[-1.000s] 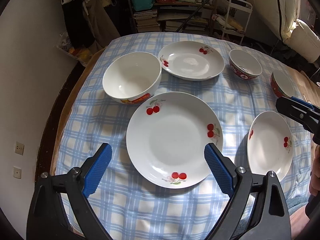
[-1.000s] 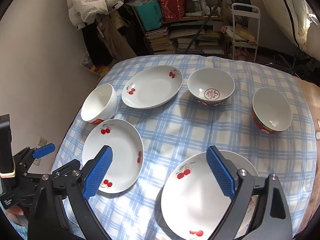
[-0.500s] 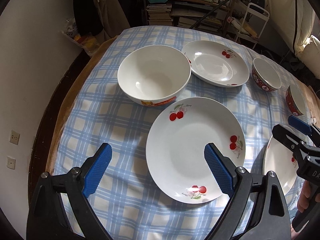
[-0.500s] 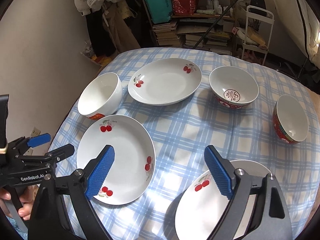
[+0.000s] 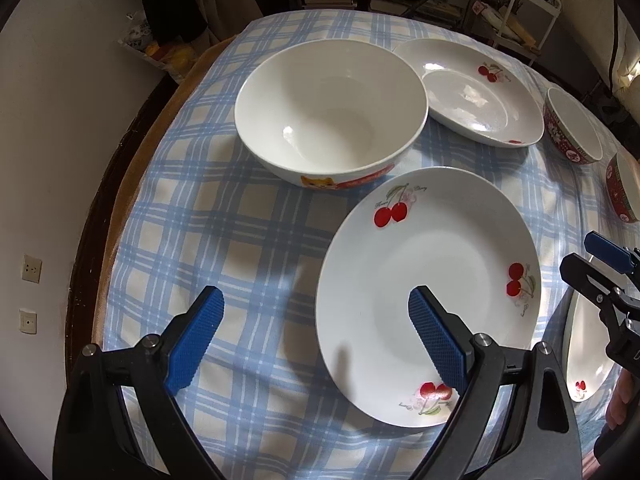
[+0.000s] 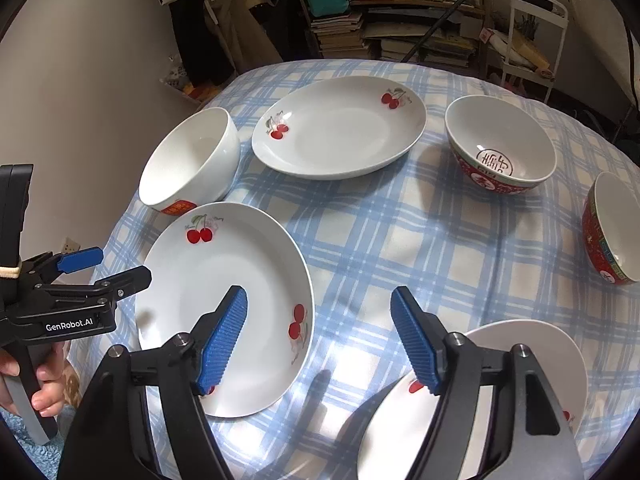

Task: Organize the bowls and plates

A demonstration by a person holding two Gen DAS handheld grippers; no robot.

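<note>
A near cherry plate (image 5: 432, 280) (image 6: 224, 300) lies on the checked tablecloth. Behind it stand a large white bowl (image 5: 328, 108) (image 6: 192, 164) and a second cherry plate (image 5: 476, 92) (image 6: 340, 128). Two red-patterned bowls (image 6: 500, 144) (image 6: 612, 228) stand to the right. A third cherry plate (image 6: 496, 376) lies at the near right. My left gripper (image 5: 316, 340) is open and empty, its right finger over the near plate's left part. My right gripper (image 6: 320, 336) is open and empty, above the cloth between the near plate and the third plate.
The round table (image 5: 132, 160) has a dark wooden rim and drops off at the left beside a white wall. Shelves with books (image 6: 344, 32) and a white cart (image 6: 536, 36) stand behind the table.
My left gripper moved left and forward, closer to the white bowl and near plate. My right gripper moved forward and lower over the cloth, toward the near plate. No dish moved.
</note>
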